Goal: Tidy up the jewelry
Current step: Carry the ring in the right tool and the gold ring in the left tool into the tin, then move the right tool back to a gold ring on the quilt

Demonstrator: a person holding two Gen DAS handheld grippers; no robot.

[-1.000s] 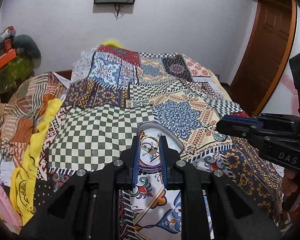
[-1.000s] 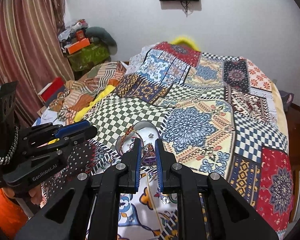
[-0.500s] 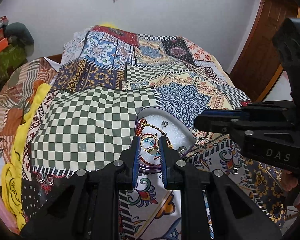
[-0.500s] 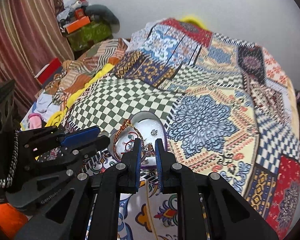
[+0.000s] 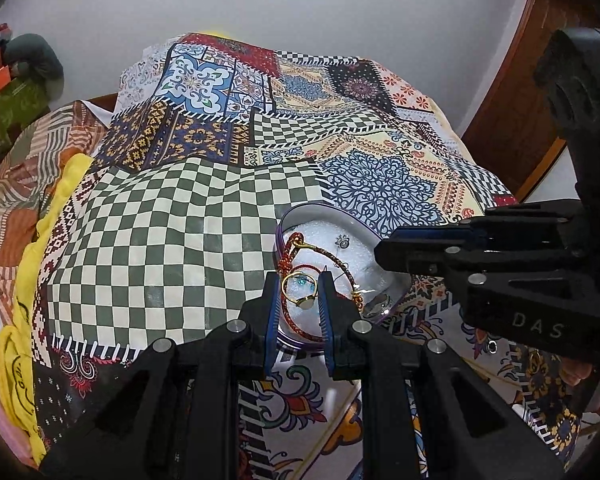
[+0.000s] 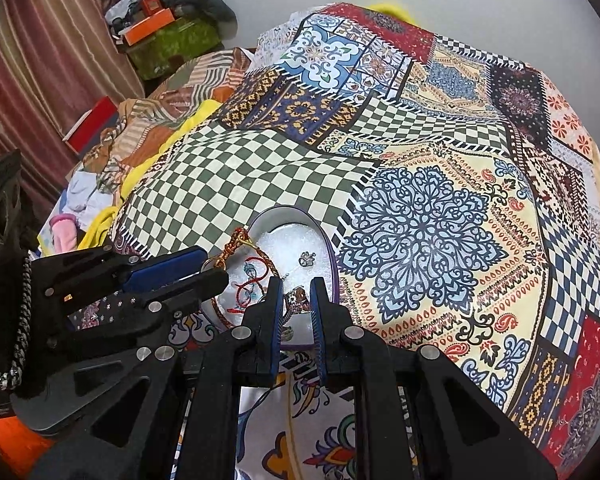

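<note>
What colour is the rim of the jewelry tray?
Purple. The tray's rim shows it best in the right wrist view, edging the white inside.

The only clear lettering is "DAS", pale capitals on the black body of the right tongs (image 5: 394, 254), seen from the left wrist camera to the right of the left tongs (image 5: 299, 294). On the yellow cloth (image 5: 18, 364) far to the left of the left tongs there are dark marks that look like writing, too small to read. In the right wrist view nothing legible shows.
</note>
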